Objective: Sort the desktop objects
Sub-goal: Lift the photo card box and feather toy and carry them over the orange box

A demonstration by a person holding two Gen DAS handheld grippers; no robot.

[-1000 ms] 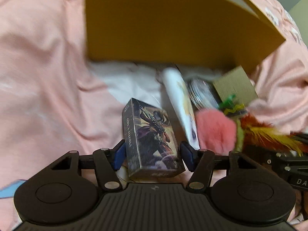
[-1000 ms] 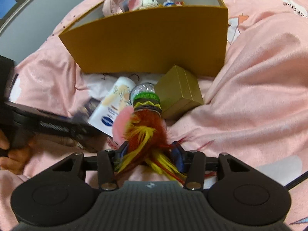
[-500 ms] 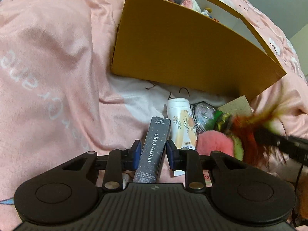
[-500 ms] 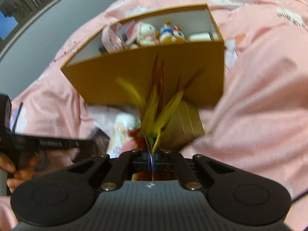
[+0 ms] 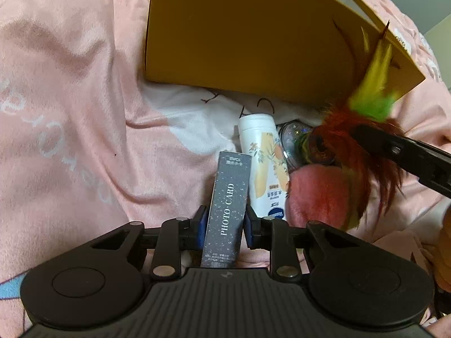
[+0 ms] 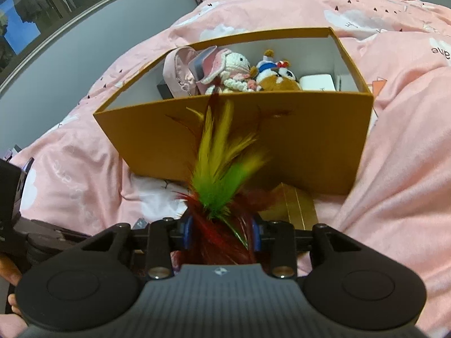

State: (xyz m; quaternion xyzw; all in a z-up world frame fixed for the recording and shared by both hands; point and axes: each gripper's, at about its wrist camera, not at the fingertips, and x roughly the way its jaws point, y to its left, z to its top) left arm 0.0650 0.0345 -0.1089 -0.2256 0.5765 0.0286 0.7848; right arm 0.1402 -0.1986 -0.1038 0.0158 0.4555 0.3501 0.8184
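Left gripper (image 5: pixel 223 222) is clamped narrow on the short sides of the dark "PHOTO CARD" box (image 5: pixel 227 208), blue pads flat against it and closing a touch more, box standing up between them off the pink bedspread (image 5: pixel 70 112). Right gripper (image 6: pixel 221 232) has the feather shuttlecock (image 6: pixel 222 169) between its fingers, red base down low and the yellow-green plumes sticking up, but those jaws are opening right now, so I can't tell how firm that hold really is.

Beyond both claws sits the orange storage box (image 6: pixel 296 140), already holding plush toys (image 6: pixel 242 67). The white lotion tube (image 5: pixel 263 166), a pink pompom (image 5: pixel 318 194) and a gold box (image 6: pixel 293 205) are left on the bed just in front of its wall.

If it were me: lift both well above the near wall before going forward, because those plumes look likely to snag the rim. Firm up the feather grip first. Drop the card box flat into the free corner, not on the plushies.
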